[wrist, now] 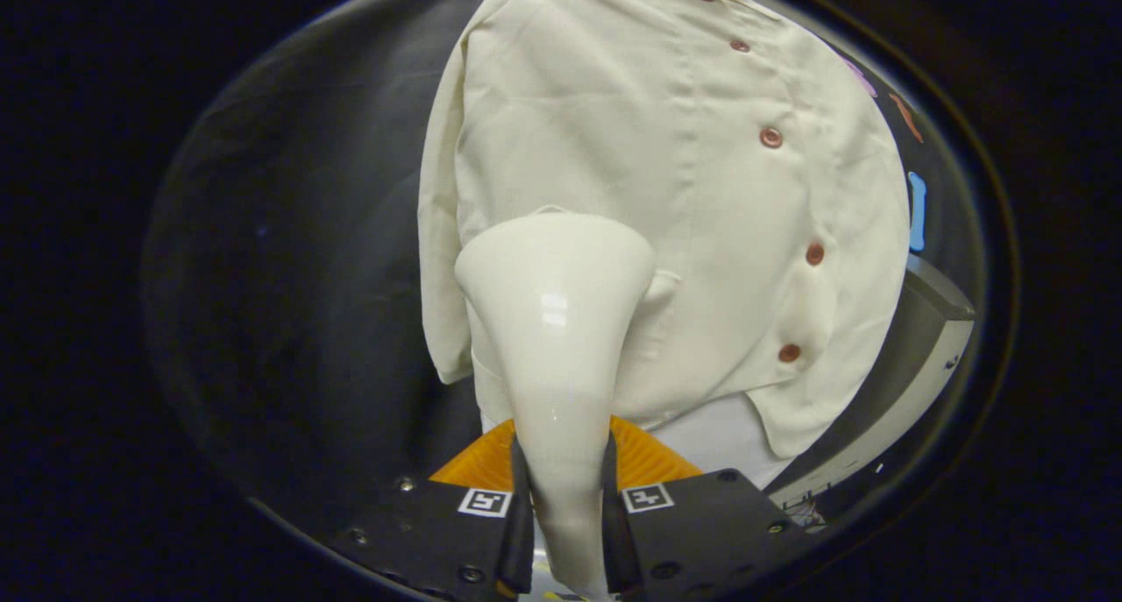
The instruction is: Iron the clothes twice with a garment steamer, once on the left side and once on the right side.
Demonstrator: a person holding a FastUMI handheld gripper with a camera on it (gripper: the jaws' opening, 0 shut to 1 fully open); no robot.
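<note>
While the garment steamer (557, 322) is held tight by its handle between the two fingers of the gripper (561, 506), its wide head is pointed at the cream shirt (649, 173). Both fingers are pressed on the handle, so the steamer is gripped firmly. The shirt is hung up just beyond the steamer, with a row of red buttons (771, 137) seen on the far side from the steamer head. The head is placed low on the shirt, on the side away from the buttons, near a small pocket. It cannot be told if the head is touching the cloth. One side pass seems to be in hand. Next, the head should be slid smoothly along that side, then the other side by the buttons should be done.
</note>
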